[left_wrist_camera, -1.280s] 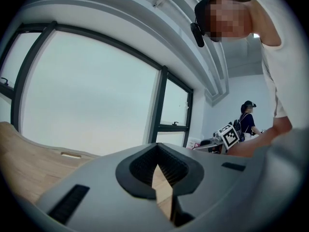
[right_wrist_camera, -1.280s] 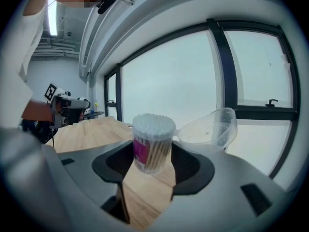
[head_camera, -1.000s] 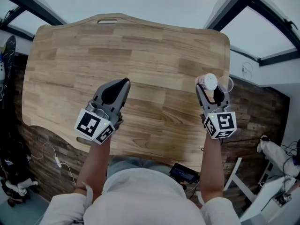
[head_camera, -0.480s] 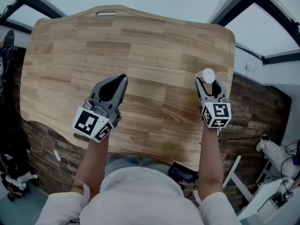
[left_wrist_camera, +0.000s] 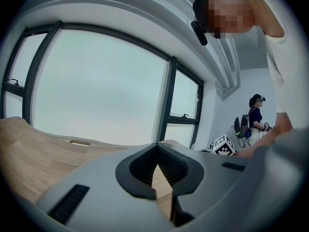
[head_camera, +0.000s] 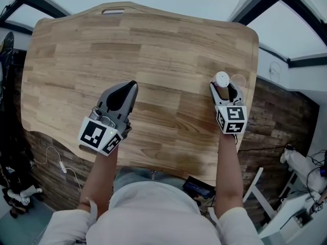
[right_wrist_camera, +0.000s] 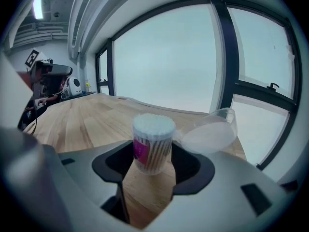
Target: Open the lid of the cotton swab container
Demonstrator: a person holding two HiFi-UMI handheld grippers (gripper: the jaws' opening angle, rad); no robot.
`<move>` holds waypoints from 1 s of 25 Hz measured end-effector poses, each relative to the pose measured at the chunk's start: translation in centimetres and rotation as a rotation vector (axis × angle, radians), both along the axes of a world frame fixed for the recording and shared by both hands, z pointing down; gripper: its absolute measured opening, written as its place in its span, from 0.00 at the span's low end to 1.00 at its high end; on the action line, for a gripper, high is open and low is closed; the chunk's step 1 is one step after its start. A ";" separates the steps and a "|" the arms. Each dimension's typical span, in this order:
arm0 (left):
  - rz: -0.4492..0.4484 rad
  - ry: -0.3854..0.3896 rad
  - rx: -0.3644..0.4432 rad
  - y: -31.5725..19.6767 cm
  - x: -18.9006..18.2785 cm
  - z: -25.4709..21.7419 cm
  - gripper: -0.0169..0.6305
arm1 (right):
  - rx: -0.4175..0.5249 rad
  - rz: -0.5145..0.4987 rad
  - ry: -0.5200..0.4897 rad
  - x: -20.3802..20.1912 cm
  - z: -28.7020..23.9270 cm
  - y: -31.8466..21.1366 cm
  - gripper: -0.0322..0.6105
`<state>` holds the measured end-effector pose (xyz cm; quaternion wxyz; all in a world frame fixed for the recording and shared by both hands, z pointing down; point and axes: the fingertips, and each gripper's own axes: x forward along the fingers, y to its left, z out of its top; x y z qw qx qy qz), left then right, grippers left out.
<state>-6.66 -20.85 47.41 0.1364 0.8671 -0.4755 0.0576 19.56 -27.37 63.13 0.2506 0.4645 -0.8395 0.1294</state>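
The cotton swab container (head_camera: 222, 78) stands upright near the right edge of the wooden table (head_camera: 153, 45). It is a small clear tube packed with white-tipped swabs (right_wrist_camera: 153, 144). Its clear lid (right_wrist_camera: 208, 135) hangs open, tipped over to the container's right side (head_camera: 238, 80). My right gripper (head_camera: 224, 89) is open; the container stands just at its tips, with its dark pads (right_wrist_camera: 111, 166) apart from the tube on both sides. My left gripper (head_camera: 131, 87) rests over the table's middle left, shut with nothing in it (left_wrist_camera: 157, 146).
The table's right edge (head_camera: 254, 70) runs close behind the lid, with floor and window frames beyond. A handle slot (head_camera: 113, 11) is cut in the far edge. A person (left_wrist_camera: 255, 115) stands far off in the left gripper view. Cables and gear lie on the floor (head_camera: 196, 188).
My right gripper has turned a little to point straighter at the container and sits slightly further left. The lid is open in all frames. The left gripper has hardly moved.
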 end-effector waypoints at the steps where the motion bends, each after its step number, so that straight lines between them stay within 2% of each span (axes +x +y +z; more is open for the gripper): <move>1: 0.000 0.000 -0.001 0.0 0.0 0.1 0.05 | -0.007 -0.004 0.011 -0.1 0.3 0.0 0.45; 13: 0.010 0.011 -0.006 -0.3 0.3 0.0 0.05 | -0.040 -0.005 0.063 -0.6 1.7 -1.6 0.45; 19: 0.019 0.013 -0.015 -0.3 0.2 0.2 0.05 | -0.068 -0.003 0.046 -1.0 2.2 -3.0 0.45; 25: 0.025 0.019 -0.011 0.0 0.2 0.0 0.05 | -0.092 0.009 0.030 -0.8 2.0 -2.2 0.45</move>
